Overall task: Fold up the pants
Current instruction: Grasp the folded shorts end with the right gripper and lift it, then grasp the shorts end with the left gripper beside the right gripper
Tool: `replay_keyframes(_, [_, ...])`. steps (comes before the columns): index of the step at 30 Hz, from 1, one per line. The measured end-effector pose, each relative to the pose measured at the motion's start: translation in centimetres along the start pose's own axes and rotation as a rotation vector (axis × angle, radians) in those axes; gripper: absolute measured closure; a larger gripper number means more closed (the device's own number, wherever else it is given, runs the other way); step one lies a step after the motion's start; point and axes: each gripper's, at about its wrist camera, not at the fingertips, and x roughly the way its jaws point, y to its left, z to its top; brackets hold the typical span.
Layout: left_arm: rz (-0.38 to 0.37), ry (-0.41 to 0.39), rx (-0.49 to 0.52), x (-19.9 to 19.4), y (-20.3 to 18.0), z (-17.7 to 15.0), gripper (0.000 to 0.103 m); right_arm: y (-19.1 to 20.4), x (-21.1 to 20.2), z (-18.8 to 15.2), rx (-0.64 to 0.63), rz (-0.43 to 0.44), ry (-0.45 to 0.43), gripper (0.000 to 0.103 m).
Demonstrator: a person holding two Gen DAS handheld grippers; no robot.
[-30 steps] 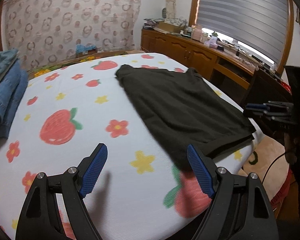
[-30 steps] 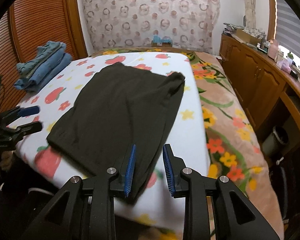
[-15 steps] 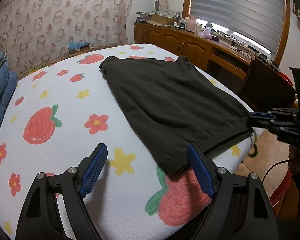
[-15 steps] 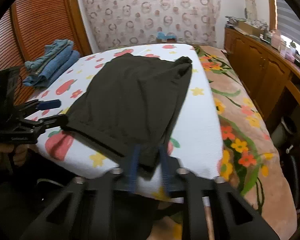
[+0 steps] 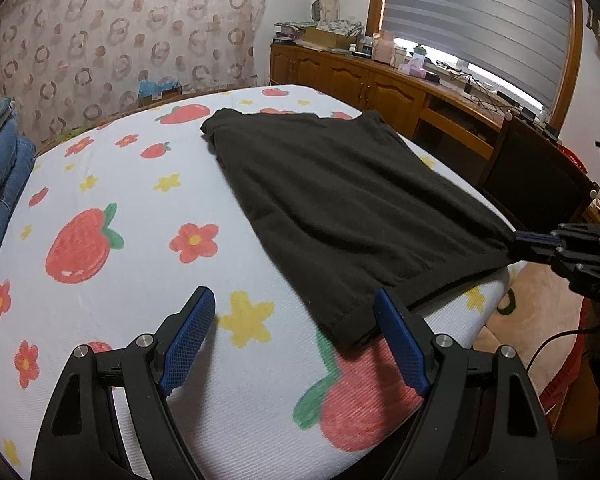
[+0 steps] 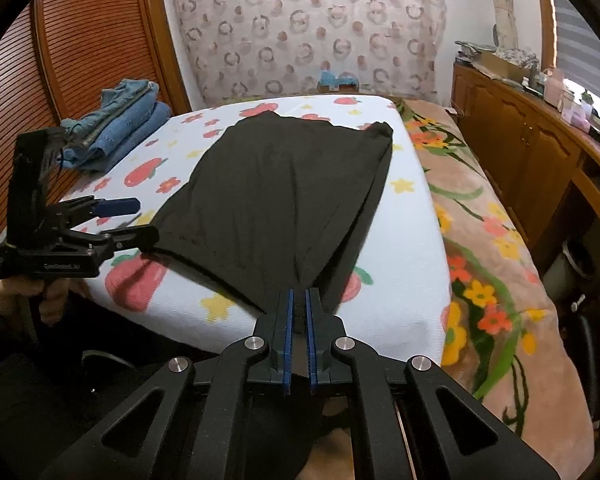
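- The dark pants [image 6: 284, 200] lie spread flat on the bed, over a white sheet [image 6: 404, 264] printed with strawberries and flowers; their near hem reaches the sheet's near edge.
- The right gripper [image 6: 297, 300] has just closed its jaws on the near right corner of the pants: the blue pads stand almost together with the cloth pinched between them, and the fabric gathers into folds that run to the tips.
- In the left wrist view the same gripper [image 5: 518, 242] comes in from the right, its tips at the corner of the pants [image 5: 340, 216].
- The left gripper [image 5: 292, 332] holds its jaws wide and grips nothing; the near left corner of the pants lies just beside its right pad.
- In the right wrist view, a hand [image 6: 24, 292] holds the left gripper [image 6: 138, 220] at the sheet's near left.
- A pile of folded jeans [image 6: 116, 128] sits at the far left of the bed.
- A floral blanket [image 6: 492, 240] shows to the right of the sheet, with wooden cabinets [image 6: 520, 152] beyond.
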Motion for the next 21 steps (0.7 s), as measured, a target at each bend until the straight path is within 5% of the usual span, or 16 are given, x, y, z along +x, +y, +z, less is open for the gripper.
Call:
replay_keyframes(3, [-0.02, -0.024, 0.0, -0.5, -0.1, 0.4, 0.02, -0.2, -0.2, 0.3, 0.021, 0.002, -0.013, 0.094])
replay_keyframes(12, [-0.081, -0.008, 0.005, -0.2, -0.6, 0.5, 0.048, -0.1, 0.8, 0.7, 0.04, -0.043, -0.027, 0.071])
replay_keyframes(21, [-0.086, 0.026, 0.004, 0.4, -0.8, 0.0, 0.048, 0.2, 1.9, 0.5, 0.045, -0.065, -0.002, 0.07])
